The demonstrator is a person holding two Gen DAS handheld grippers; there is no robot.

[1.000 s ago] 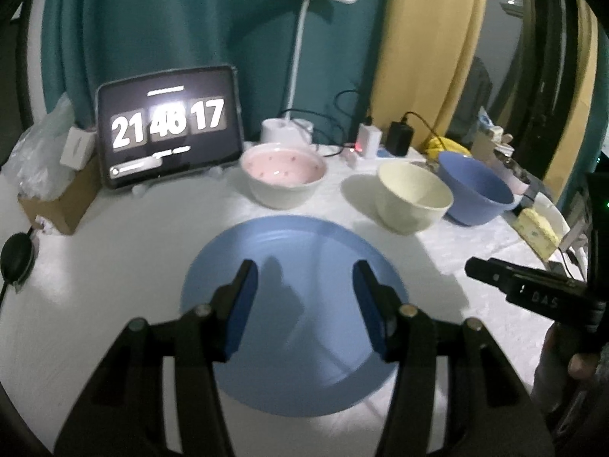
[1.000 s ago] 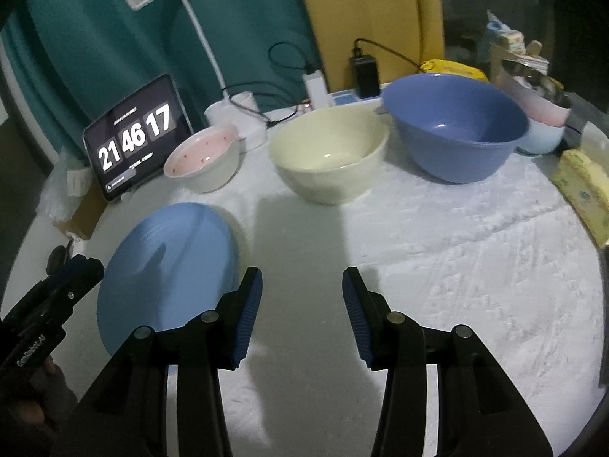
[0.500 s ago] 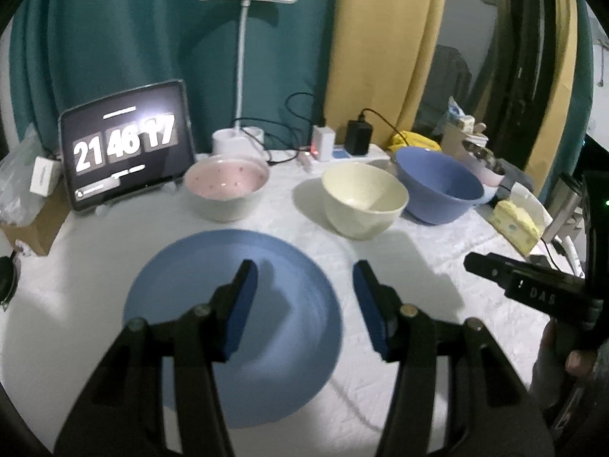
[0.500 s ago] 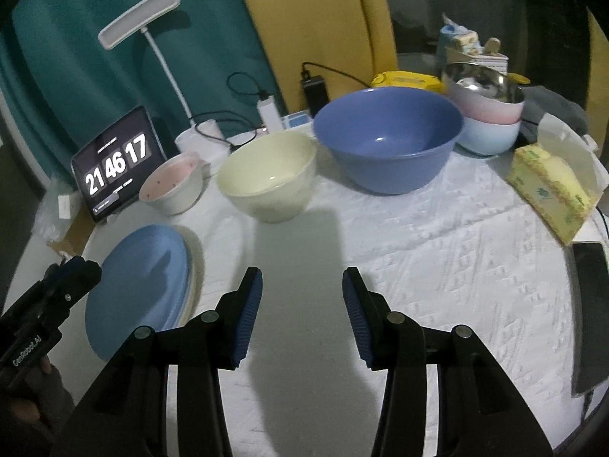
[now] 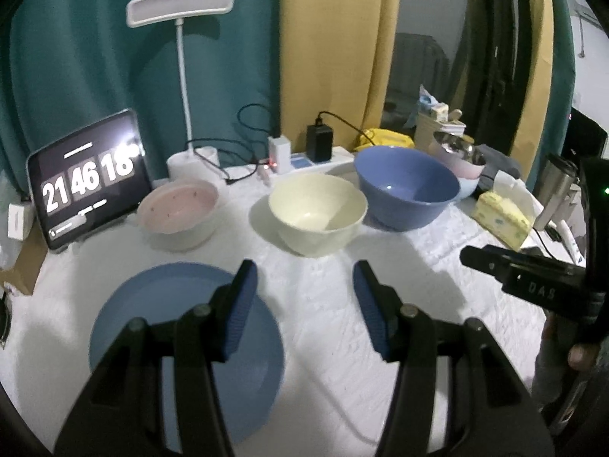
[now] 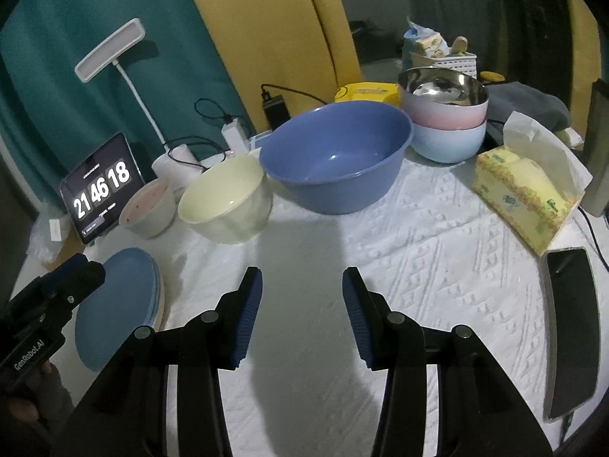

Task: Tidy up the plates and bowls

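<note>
A blue plate (image 5: 160,323) lies on the white tablecloth at the near left; in the right wrist view it (image 6: 114,301) tops a small stack. Behind stand a pink-lined bowl (image 5: 177,213), a cream bowl (image 5: 318,217) and a large blue bowl (image 5: 407,190). They also show in the right wrist view: pink bowl (image 6: 148,209), cream bowl (image 6: 224,202), blue bowl (image 6: 335,152). My left gripper (image 5: 304,297) is open and empty, above the plate's right edge. My right gripper (image 6: 300,304) is open and empty over bare cloth.
Stacked steel, pink and pale blue bowls (image 6: 445,114) stand at the back right. A tissue pack (image 6: 521,194) and a phone (image 6: 571,327) lie at the right. A clock tablet (image 5: 87,179), a desk lamp (image 5: 182,76) and chargers (image 5: 319,141) line the back.
Both grippers have pulled back and swung right, so the bowls look farther off. The left gripper has moved from over the plate's middle to its right edge. Both stay open.
</note>
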